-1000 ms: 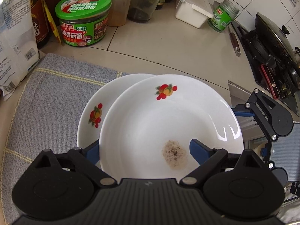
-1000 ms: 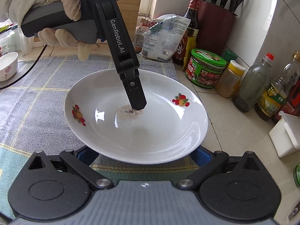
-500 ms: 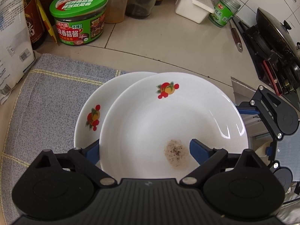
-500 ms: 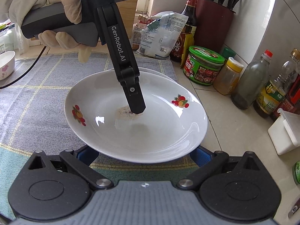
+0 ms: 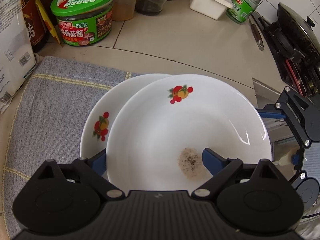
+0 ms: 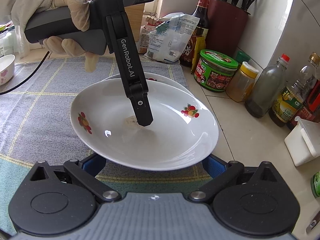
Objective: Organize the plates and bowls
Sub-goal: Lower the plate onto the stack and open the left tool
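Far left, a small white ceramic bowl with pink flower print [image 6: 7,70] sat on the grey-blue checked cloth mat [image 6: 40,108], well apart from the plates. A gloved hand [image 6: 66,20] held the left gripper [image 5: 154,158], pointed steeply down. Its fingers stood fairly wide and straddled the wall of the upper white ceramic plate [image 6: 160,140]: one blue pad lay inside the plate just beside a brown speckled stain [image 5: 190,162], and the other sat under the rim outside, so the plate was clamped between them. That plate, with fruit prints, was lifted and tilted, partly overlapping the lower white ceramic plate [image 5: 94,108] with the same print, which lay flat on the mat at its right end. The right gripper [image 6: 154,164] sat at the near rim of the raised plate with fingers spread wide, both tips hidden beneath the rim; could not tell whether they touched it, and nothing was pinched. To the right, on the beige tiled counter [image 6: 240,132], stood a green-lidded glass sauce jar [image 6: 216,72], a yellow-capped spice jar [image 6: 243,82], dark glass bottles [image 6: 266,92] and a white plastic lidded box [image 6: 304,140].
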A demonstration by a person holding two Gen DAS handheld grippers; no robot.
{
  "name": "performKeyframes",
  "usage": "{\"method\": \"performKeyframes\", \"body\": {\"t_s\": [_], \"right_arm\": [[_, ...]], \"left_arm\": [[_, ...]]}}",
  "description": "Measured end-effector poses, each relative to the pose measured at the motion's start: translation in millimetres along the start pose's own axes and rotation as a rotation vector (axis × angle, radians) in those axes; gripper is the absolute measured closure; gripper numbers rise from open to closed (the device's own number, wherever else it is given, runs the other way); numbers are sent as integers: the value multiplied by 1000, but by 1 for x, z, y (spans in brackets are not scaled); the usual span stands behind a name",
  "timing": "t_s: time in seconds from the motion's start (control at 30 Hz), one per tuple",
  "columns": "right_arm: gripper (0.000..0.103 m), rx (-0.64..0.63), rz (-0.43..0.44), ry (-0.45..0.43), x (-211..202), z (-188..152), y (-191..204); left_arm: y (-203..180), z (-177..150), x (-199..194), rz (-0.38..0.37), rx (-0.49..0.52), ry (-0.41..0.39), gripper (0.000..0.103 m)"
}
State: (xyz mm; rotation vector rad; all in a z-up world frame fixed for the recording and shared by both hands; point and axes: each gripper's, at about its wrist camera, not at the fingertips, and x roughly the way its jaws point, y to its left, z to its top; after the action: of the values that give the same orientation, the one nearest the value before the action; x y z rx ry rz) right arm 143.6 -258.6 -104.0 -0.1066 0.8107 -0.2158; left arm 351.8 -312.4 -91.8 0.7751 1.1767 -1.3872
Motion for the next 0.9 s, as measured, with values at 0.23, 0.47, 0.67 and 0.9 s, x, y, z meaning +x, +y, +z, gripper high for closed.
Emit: {"method": "performKeyframes", "body": {"t_s": [0.23,0.47,0.67,0.9], "right_arm": [[0,-6,-2,-1,-1,-1,1],[0,-4,-1,-7,-3,-1,1],[0,-2,2,-12,-5,-1,2],[0,-1,5,-17,-6,-2,2]], "left_arm": [[-7,5,2,51,41,17,8],[-11,9,4,79,51,37,8],[-16,11,-1,110,78,37,8],[-17,7,-11,118,80,8,7]]}}
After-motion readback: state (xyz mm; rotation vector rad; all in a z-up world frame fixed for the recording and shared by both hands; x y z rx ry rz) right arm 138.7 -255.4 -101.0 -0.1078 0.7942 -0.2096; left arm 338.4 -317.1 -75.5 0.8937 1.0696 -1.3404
